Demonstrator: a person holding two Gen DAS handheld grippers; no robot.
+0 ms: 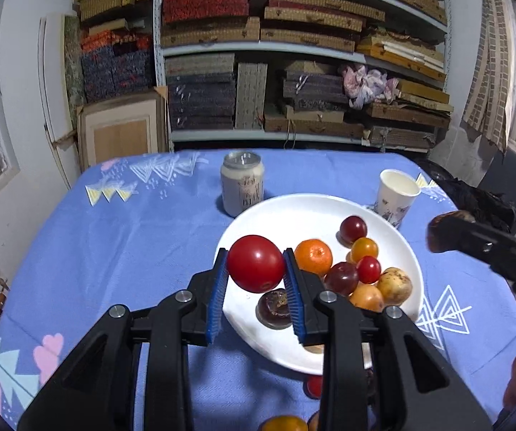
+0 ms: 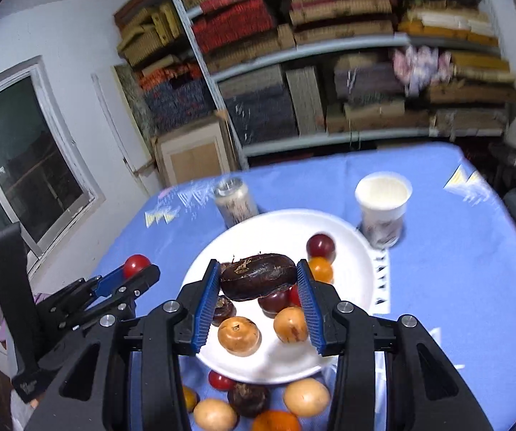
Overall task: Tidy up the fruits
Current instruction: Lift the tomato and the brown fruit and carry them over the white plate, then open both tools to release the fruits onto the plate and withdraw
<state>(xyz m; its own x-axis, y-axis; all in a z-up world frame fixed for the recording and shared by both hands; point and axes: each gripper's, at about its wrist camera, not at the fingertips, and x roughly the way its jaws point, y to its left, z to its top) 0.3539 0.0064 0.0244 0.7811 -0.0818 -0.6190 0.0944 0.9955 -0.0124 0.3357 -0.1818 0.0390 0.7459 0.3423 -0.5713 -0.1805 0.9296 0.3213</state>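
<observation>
Shelving stacked with boxes backs a table under a blue patterned cloth (image 1: 121,237); a white plate (image 1: 294,215) already holds small fruits. Left gripper (image 1: 256,269) pinches a red tomato (image 1: 255,264) above the plate's near rim; right gripper (image 2: 258,280) clamps a dark oblong fruit (image 2: 258,276) endwise over the plate. Risk: a smooth round tomato may squirt from the ribbed pads (contact looks narrow); releasing from height could scatter plated fruit toward the paper cup (image 2: 383,204).

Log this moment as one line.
left hand-held gripper: shut on red tomato | right hand-held gripper: shut on dark fruit | both above white plate
</observation>
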